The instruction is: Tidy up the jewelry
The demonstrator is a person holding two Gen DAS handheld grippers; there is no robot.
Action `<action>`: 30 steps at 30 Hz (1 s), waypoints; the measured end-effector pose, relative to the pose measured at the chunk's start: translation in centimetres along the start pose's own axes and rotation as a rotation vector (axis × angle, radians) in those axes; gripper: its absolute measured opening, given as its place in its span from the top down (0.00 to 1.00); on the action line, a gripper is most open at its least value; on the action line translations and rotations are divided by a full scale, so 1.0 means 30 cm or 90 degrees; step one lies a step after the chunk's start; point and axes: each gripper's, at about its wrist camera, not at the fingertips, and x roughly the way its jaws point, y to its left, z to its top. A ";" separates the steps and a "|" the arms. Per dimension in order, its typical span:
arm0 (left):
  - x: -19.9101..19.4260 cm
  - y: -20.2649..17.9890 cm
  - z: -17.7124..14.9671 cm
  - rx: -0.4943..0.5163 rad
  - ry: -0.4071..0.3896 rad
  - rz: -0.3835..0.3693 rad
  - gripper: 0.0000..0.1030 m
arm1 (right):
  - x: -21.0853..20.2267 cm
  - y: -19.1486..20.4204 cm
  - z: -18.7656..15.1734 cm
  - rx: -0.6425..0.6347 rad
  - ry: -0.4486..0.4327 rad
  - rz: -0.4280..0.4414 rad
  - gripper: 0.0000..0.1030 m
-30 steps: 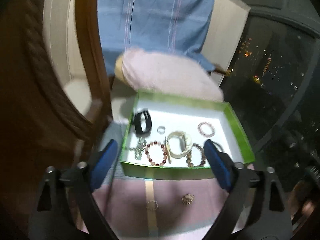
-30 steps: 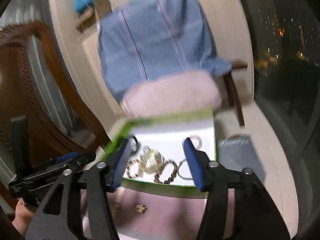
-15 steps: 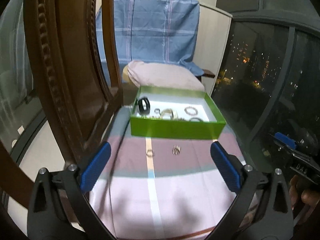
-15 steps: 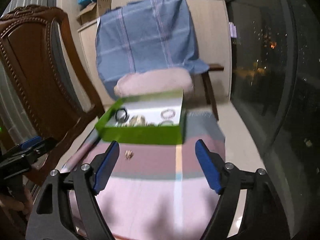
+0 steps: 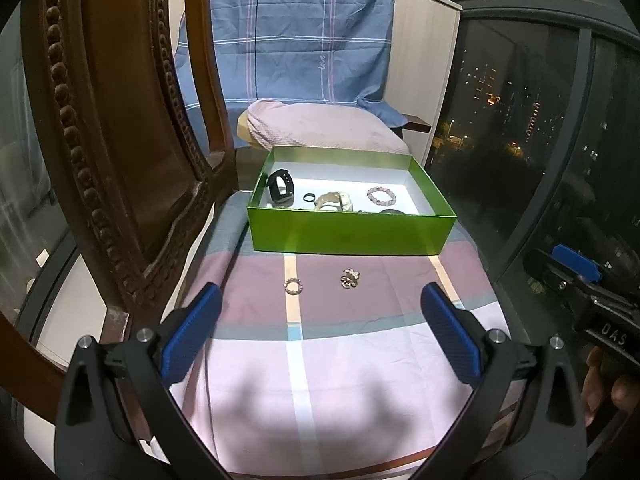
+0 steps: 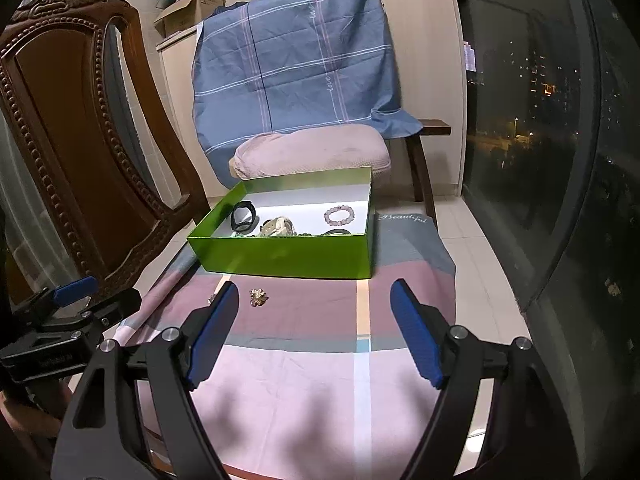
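Gold-toned, the small beaded ring (image 5: 293, 286) and flower-shaped brooch (image 5: 350, 278) lie on the striped cloth-covered surface (image 5: 360, 352) before the green cardboard box (image 5: 348, 234); both hand-held grippers, left (image 5: 320, 334) and right (image 6: 314, 330), are spread empty, so thin pieces could be missed or cloth snagged.

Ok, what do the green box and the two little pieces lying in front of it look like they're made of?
Green box: likely cardboard, thin flat walls, slight sheen, white inside. Ring: small beads or stones, too small to tell. Gold cluster piece: looks like shiny metal, with glints.
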 end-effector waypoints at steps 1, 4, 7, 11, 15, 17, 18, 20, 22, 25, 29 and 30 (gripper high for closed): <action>0.004 -0.001 0.001 -0.001 0.001 0.000 0.04 | 0.002 -0.001 0.001 0.000 0.000 0.000 0.26; 0.000 -0.002 0.000 0.002 0.005 -0.001 0.04 | 0.002 0.000 0.001 0.000 -0.002 -0.001 0.26; 0.013 -0.009 -0.002 0.010 0.011 -0.002 0.04 | 0.001 0.001 0.000 -0.001 -0.002 0.000 0.26; 0.053 -0.007 -0.011 0.014 0.022 0.014 0.04 | 0.006 0.006 0.000 -0.001 0.004 0.003 0.26; 0.180 0.018 -0.025 0.001 0.073 0.033 0.05 | 0.017 0.010 0.003 0.000 0.011 0.006 0.26; 0.250 0.029 -0.030 -0.004 0.100 0.032 0.10 | 0.028 0.015 0.002 -0.003 0.018 0.008 0.26; 0.292 0.032 -0.031 -0.005 0.113 0.037 0.14 | 0.034 0.016 0.002 -0.004 0.021 0.009 0.26; 0.357 0.033 -0.033 0.003 0.131 0.042 0.21 | 0.051 0.018 0.000 -0.006 0.030 0.010 0.26; 0.418 0.042 -0.035 0.006 0.152 0.052 0.28 | 0.066 0.020 -0.002 -0.007 0.038 0.009 0.26; 0.496 0.072 -0.045 -0.013 0.191 0.048 0.39 | 0.094 0.017 -0.008 -0.003 0.055 0.010 0.26; 0.549 0.091 -0.037 -0.024 0.206 0.043 0.47 | 0.115 0.020 -0.013 -0.009 0.064 0.012 0.26; 0.561 0.092 -0.036 -0.026 0.211 0.041 0.49 | 0.120 0.022 -0.015 -0.012 0.066 0.010 0.26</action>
